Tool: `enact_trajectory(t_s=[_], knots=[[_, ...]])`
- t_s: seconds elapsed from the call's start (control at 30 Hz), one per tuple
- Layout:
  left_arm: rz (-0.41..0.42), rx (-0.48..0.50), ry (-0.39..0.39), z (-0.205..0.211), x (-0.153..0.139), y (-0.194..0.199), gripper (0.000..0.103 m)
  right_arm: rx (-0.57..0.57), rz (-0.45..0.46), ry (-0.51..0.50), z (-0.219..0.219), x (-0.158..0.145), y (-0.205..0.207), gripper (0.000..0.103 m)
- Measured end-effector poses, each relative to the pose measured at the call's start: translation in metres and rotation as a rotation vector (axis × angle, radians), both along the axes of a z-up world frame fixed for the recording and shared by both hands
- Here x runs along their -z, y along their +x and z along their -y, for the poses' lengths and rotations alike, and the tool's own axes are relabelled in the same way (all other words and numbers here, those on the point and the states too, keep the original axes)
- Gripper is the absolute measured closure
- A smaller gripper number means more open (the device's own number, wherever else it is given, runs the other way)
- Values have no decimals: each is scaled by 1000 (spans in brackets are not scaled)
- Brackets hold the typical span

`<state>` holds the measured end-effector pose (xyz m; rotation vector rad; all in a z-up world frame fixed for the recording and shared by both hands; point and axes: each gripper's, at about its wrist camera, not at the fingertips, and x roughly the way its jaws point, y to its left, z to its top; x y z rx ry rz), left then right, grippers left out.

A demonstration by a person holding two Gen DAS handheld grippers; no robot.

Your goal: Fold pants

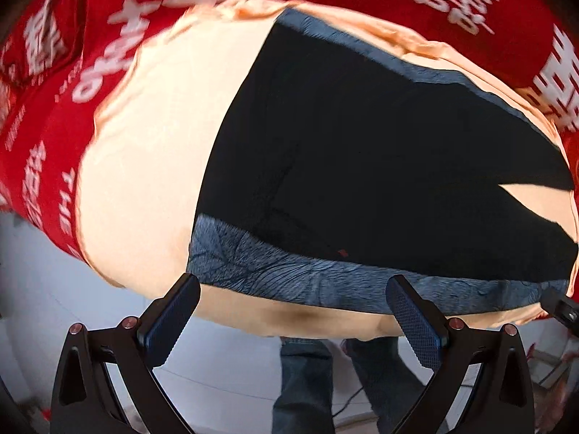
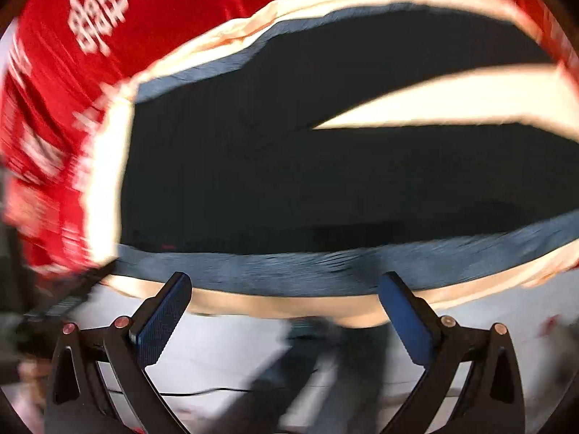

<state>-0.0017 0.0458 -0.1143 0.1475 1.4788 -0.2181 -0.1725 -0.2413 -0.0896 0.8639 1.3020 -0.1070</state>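
Black pants (image 1: 362, 152) with a blue-grey fleecy lining at the edges lie flat on a peach cloth (image 1: 152, 137). Their near lined edge (image 1: 307, 275) runs along the table's front. In the right wrist view the pants (image 2: 289, 181) show a split between the two legs at the right. My left gripper (image 1: 293, 289) is open and empty, just in front of the near edge. My right gripper (image 2: 286, 285) is open and empty, also just in front of that edge. The right wrist view is motion-blurred.
A red cloth with white characters (image 1: 54, 101) covers the table under the peach cloth. The person's jeans-clad legs (image 1: 307, 379) stand below the table edge on a pale floor. The other gripper's tip (image 1: 564, 307) shows at the right.
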Motion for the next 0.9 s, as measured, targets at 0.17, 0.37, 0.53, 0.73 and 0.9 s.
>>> enact_trajectory(t_s=[0.17, 0.37, 0.53, 0.73, 0.9], knots=[[-34, -65, -106, -29, 35, -10, 0, 76, 55, 283, -23, 65, -17, 28], [-74, -128, -208, -45, 69, -15, 0, 127, 73, 417, -45, 125, -28, 30], [-74, -189, -300, -49, 76, -3, 0, 229, 155, 489, -32, 135, -23, 30], [-60, -195, -301, -35, 75, 10, 0, 203, 209, 459, -17, 119, -26, 30], [-110, -233, -293, -39, 85, 11, 16, 280, 169, 437, 8, 127, -63, 30]])
